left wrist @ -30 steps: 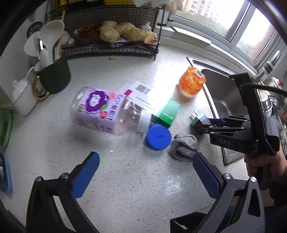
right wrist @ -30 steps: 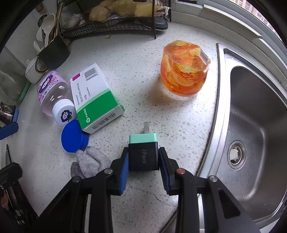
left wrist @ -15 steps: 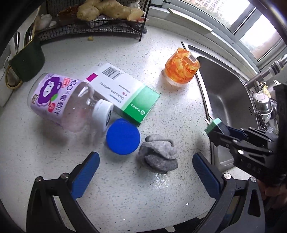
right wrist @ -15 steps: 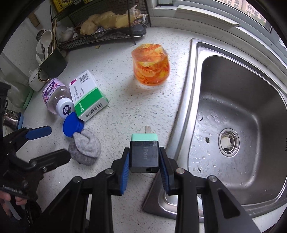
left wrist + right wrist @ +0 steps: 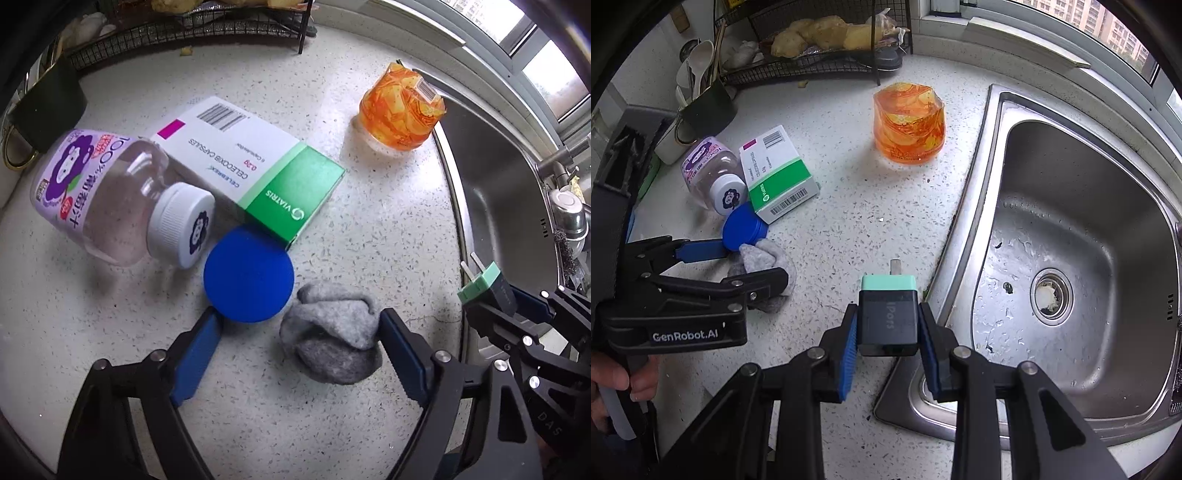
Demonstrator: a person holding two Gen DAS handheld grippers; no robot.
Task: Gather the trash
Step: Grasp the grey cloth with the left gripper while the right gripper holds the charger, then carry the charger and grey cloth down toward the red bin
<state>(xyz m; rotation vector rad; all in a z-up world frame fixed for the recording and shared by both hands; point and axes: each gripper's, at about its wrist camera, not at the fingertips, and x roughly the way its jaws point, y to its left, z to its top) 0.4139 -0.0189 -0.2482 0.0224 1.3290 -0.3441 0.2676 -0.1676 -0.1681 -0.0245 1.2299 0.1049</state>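
My right gripper (image 5: 888,332) is shut on a black charger plug with a mint-green end (image 5: 888,314), held above the counter by the sink edge; it also shows in the left wrist view (image 5: 487,288). My left gripper (image 5: 295,332) is open, low over the counter, its blue pads on either side of a crumpled grey cloth (image 5: 332,339). The left pad touches a blue lid (image 5: 249,273). Behind lie a clear bottle with a purple label (image 5: 107,192), a white and green medicine box (image 5: 251,166) and an orange plastic cup (image 5: 402,107).
A steel sink (image 5: 1071,258) fills the right side. A black wire rack with ginger (image 5: 820,48) stands at the back. A dark green utensil holder (image 5: 705,107) stands at the back left. The counter (image 5: 868,206) is speckled white.
My left gripper has moved forward and down, so its pads now flank the grey cloth. My right gripper has drawn back a little with the plug still held.
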